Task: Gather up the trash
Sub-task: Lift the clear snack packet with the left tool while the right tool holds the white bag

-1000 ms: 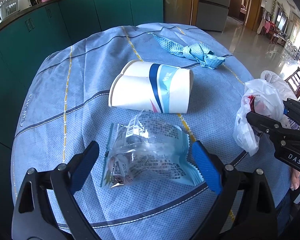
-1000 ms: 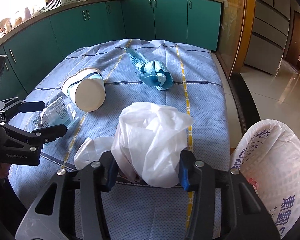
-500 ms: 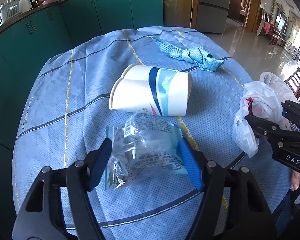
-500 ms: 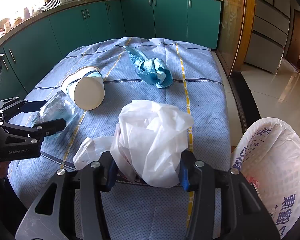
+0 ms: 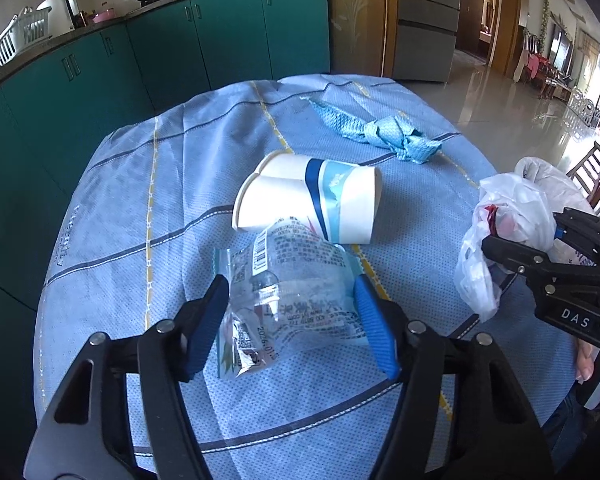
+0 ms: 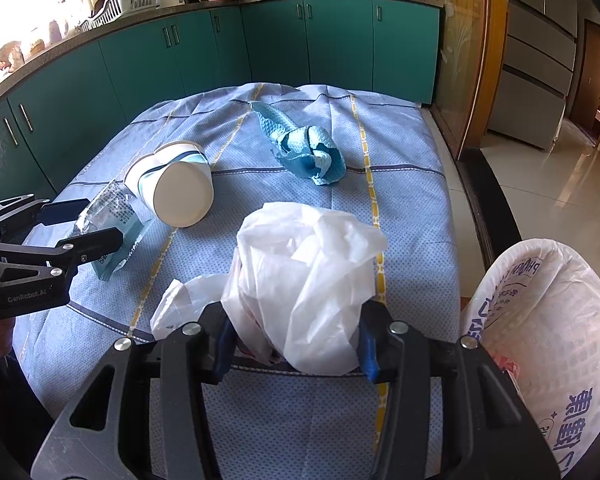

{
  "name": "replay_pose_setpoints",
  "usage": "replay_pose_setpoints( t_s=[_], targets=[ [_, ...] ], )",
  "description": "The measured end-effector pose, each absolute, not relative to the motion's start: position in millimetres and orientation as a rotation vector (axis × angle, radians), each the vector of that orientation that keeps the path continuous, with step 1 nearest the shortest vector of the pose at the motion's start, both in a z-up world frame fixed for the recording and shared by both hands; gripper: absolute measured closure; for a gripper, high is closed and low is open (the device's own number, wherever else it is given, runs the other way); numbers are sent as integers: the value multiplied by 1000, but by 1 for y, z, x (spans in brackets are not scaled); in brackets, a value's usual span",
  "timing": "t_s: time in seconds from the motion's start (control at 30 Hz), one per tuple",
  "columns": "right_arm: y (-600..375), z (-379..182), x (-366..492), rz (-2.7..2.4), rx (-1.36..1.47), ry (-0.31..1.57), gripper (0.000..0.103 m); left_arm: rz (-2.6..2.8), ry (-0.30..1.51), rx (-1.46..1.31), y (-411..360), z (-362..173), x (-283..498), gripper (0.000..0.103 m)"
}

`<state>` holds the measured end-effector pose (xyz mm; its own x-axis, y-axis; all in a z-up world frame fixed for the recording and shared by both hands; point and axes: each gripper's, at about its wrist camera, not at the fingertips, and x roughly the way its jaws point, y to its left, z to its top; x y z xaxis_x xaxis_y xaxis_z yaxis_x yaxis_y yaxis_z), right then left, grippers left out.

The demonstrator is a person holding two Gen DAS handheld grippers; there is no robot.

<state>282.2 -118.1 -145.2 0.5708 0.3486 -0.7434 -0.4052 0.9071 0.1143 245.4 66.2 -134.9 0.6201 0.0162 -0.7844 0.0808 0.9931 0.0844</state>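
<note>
The left gripper (image 5: 292, 316) is closing on a clear snack wrapper (image 5: 288, 280) that bears a barcode and the date "2026.01"; its blue pads press both sides. The wrapper lies on the blue-clothed desk (image 5: 140, 184), touching the near side of the paper cups (image 5: 308, 200) lying on their sides. Beyond the cups lies a crumpled blue cloth (image 6: 300, 152). The right gripper (image 6: 296, 344), marked "DAS", clamps a white plastic bag (image 6: 308, 272) to the right of the cups. The left gripper's body reads "GenRobot.AI".
</note>
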Motion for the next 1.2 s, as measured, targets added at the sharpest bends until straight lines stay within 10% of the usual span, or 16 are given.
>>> replay_pose_setpoints(
  t_s=[1.2],
  targets=[
    [-125,-130,277,431,-19,786,55,22,658,41,83,-96,221,38]
  ],
)
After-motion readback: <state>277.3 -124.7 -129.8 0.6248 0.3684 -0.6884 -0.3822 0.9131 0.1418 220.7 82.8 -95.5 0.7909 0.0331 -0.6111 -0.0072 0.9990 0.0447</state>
